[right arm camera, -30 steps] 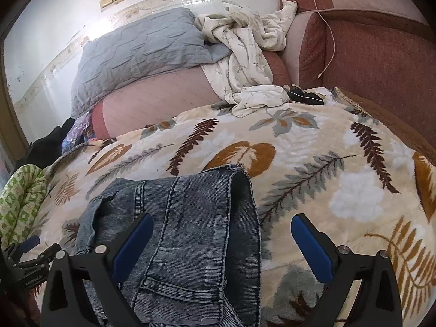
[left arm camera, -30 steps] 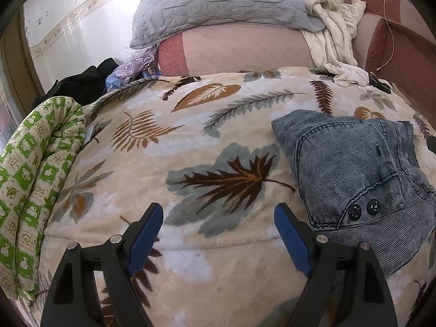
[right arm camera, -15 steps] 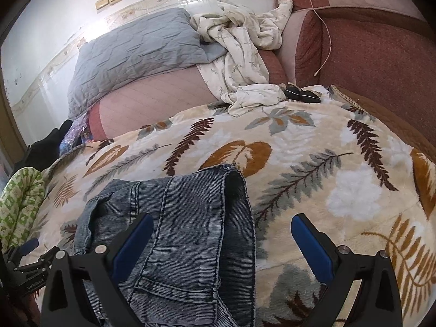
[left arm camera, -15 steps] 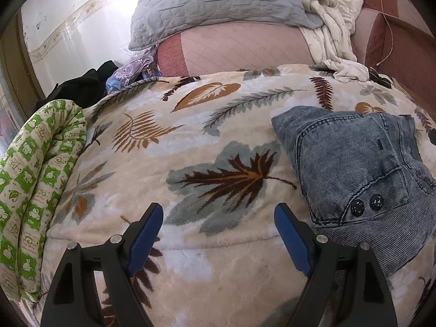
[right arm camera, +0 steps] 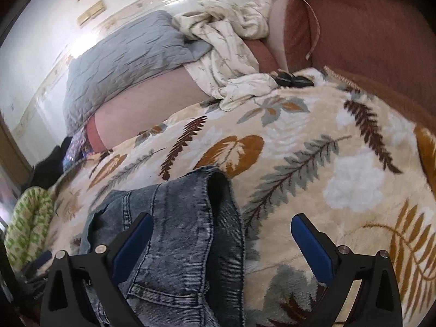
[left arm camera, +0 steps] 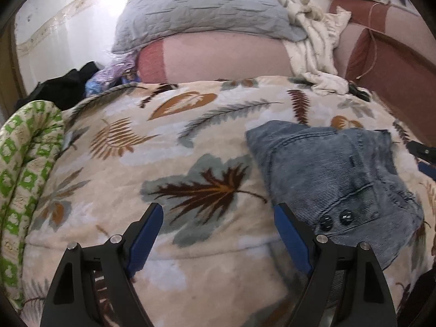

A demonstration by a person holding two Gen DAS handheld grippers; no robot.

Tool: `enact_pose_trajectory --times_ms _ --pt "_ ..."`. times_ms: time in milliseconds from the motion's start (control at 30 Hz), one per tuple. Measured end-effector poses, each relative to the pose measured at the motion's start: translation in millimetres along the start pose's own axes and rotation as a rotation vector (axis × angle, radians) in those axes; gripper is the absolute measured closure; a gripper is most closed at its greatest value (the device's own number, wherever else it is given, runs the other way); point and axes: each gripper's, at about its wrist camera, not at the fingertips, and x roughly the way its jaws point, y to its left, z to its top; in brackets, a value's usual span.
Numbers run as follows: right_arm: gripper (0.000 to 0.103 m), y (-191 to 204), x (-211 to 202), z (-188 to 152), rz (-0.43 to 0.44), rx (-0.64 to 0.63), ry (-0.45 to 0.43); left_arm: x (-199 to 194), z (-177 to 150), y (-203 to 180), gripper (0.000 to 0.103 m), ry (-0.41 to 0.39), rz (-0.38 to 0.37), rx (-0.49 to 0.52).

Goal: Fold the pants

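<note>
Folded grey-blue denim pants (left arm camera: 335, 179) lie on a leaf-patterned blanket (left arm camera: 152, 163); two dark buttons show on a pocket flap. My left gripper (left arm camera: 218, 218) hovers open over bare blanket just left of the pants, its right finger beside their near edge. In the right wrist view the pants (right arm camera: 185, 231) lie under and between the jaws of my right gripper (right arm camera: 222, 229), which stands open above them, nothing pinched. A dark opening in the pants faces the far side.
A grey quilted pillow (left arm camera: 201, 8) and a crumpled cream cloth (right arm camera: 226, 54) sit at the head of the bed. A green-patterned roll (left arm camera: 24, 163) lines the left edge, dark clothes (left arm camera: 65, 87) beyond it. A red-brown padded side (right arm camera: 368, 32) rises at right.
The right wrist view has rolled, so the scene now tilts, and the pants sit slightly nearer. The left view has tipped a little; both grippers stay open.
</note>
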Motion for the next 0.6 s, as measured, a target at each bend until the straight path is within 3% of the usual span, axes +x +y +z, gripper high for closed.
enact_pose_trajectory --times_ms 200,367,600 --pt "0.001 -26.3 18.0 -0.7 0.085 0.135 0.108 12.8 -3.6 -4.1 0.019 0.071 -0.111 -0.018" --pt "0.001 -32.8 33.2 -6.9 0.148 0.191 0.196 15.0 -5.0 -4.5 0.019 0.116 -0.255 -0.05" --pt "0.0 -25.1 51.9 -18.5 0.188 0.182 0.3 20.5 -8.7 -10.9 0.019 0.152 -0.293 -0.042"
